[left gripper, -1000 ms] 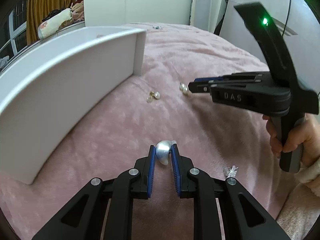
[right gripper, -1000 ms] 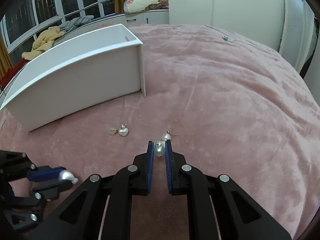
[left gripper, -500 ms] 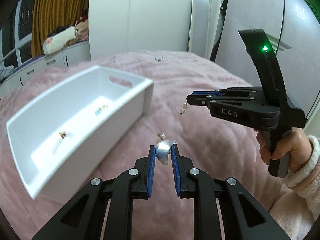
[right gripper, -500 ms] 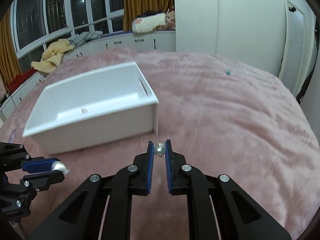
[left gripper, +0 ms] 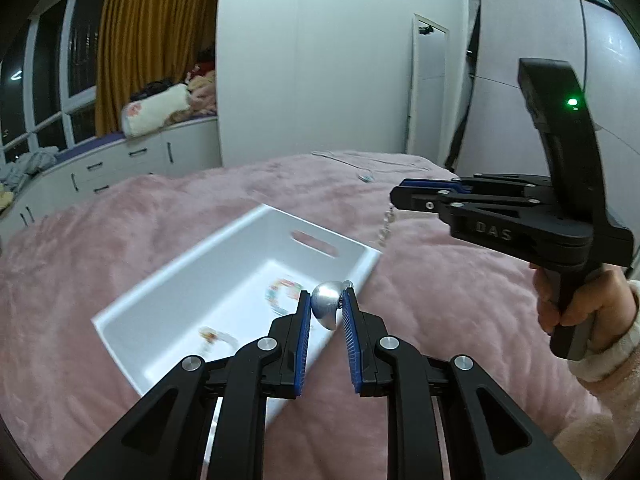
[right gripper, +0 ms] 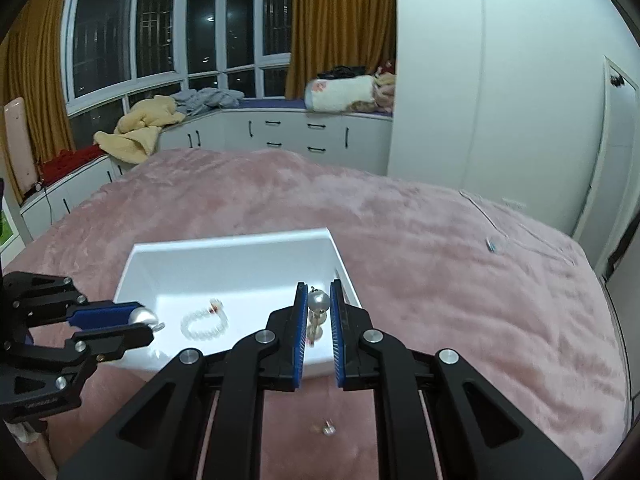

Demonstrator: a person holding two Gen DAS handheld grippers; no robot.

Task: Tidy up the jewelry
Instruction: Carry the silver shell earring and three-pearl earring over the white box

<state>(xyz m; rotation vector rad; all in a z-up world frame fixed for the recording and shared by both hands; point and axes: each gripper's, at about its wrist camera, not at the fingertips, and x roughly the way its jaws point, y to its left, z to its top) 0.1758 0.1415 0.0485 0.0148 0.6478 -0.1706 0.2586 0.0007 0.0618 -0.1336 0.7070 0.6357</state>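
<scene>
covering nearly everything below the walls, one pink plush blanket point(right gripper: 440, 248) serves as the work surface, soft enough that small pieces do not roll away. one white open-topped bin point(right gripper: 236, 245) sits on it as the collecting place, and both tools are raised above it, which suggests a drop into it is the step in hand. two handheld grippers are in view. the left gripper point(left gripper: 326, 314) has its jaws narrowed onto one silver teardrop earring point(left gripper: 327, 308), held over the bin's near right corner. the right gripper point(right gripper: 318, 312) has its jaws narrowed onto one pearl drop earring point(right gripper: 318, 301), its lower beads dangling freely above the bin's right side. inside the bin lie two beaded bracelets, one clear bracelet point(right gripper: 205, 325) and one multicoloured bracelet point(left gripper: 280, 296), both blurred. one small earring point(right gripper: 328, 427) remains loose on the blanket below the right gripper, and one thin necklace chain point(right gripper: 494, 240) lies far off toward the wardrobe.
</scene>
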